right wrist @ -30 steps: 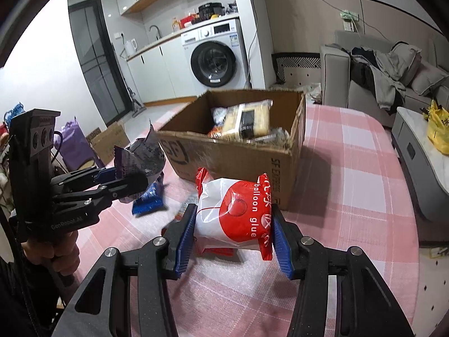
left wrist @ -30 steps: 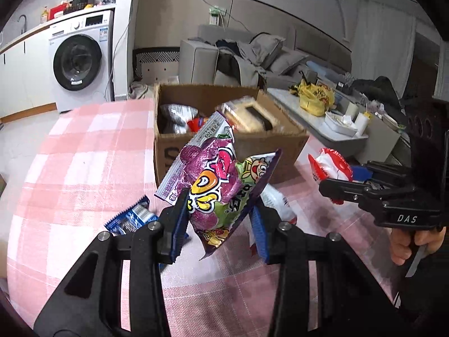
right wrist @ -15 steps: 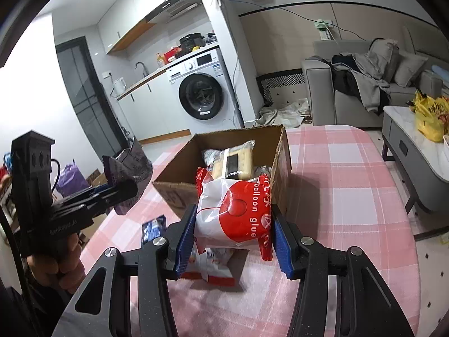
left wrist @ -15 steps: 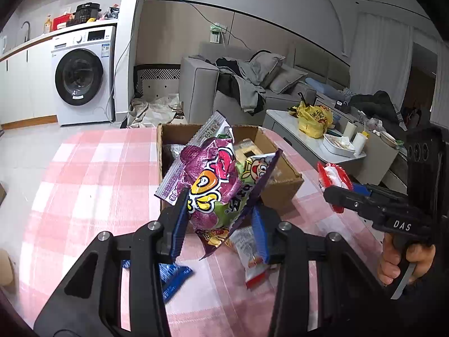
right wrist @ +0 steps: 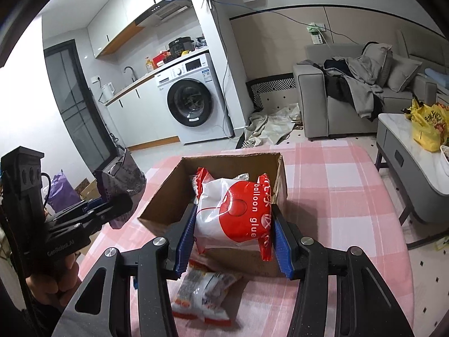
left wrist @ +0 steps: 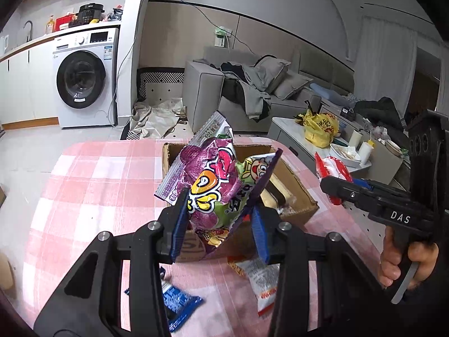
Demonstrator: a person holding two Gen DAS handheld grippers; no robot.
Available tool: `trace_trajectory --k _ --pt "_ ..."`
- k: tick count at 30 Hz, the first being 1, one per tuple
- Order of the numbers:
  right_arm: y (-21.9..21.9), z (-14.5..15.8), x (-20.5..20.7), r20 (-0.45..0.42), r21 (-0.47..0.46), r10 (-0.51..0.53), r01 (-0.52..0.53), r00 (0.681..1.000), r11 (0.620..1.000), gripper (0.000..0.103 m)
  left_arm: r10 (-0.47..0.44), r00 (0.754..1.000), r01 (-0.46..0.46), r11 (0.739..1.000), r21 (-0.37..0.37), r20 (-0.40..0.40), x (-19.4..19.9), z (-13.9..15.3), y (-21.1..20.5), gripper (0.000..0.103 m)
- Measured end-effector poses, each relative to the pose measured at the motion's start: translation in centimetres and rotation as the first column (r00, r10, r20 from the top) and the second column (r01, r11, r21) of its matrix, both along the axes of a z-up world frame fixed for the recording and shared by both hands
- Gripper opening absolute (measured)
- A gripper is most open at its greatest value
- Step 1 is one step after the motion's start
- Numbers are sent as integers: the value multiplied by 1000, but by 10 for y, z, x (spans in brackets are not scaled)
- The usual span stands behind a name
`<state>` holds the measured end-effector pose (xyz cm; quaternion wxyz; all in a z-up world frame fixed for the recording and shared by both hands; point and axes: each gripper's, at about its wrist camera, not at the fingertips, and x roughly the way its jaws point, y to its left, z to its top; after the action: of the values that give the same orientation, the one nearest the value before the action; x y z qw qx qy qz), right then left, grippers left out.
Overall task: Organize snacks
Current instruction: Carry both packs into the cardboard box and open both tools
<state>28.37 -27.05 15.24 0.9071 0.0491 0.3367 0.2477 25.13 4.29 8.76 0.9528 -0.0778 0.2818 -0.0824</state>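
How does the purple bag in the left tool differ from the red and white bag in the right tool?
The purple bag is crinkled, glossy and covered in cartoon print; the red and white bag is puffy with plain "balloon glue" lettering. The purple bag stands tilted, its top edge fanning out above the left tool; the red and white bag sits squarer in the right tool. Both are clamped and held up at the cardboard box.

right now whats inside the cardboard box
Inside the cardboard box a pale wrapped snack with a dark band shows. The held purple bag and red-white bag cover the rest.
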Motion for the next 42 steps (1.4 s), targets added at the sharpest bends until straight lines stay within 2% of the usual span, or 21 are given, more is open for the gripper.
trace_trajectory --k 12,19,29,36,42 --pt "22 -1 31 23 1 17 -17 1000 1000 51 2 1000 -1 1000 17 -20 57 0 -3 38" --pt "30 -12 49 3 14 21 -21 1000 1000 51 -7 1000 8 999 48 -26 78 -8 -14 38" --pt "37 -23 75 -23 36 -7 8 1000 999 51 -25 998 30 997 75 -61 107 -31 -29 38" --pt "46 -39 95 -50 5 -12 12 999 1000 51 -27 995 41 989 144 -99 130 -57 -43 38" --pt "50 -49 107 -54 -5 8 -8 998 1000 51 -53 989 67 993 97 -140 143 -67 -42 38"
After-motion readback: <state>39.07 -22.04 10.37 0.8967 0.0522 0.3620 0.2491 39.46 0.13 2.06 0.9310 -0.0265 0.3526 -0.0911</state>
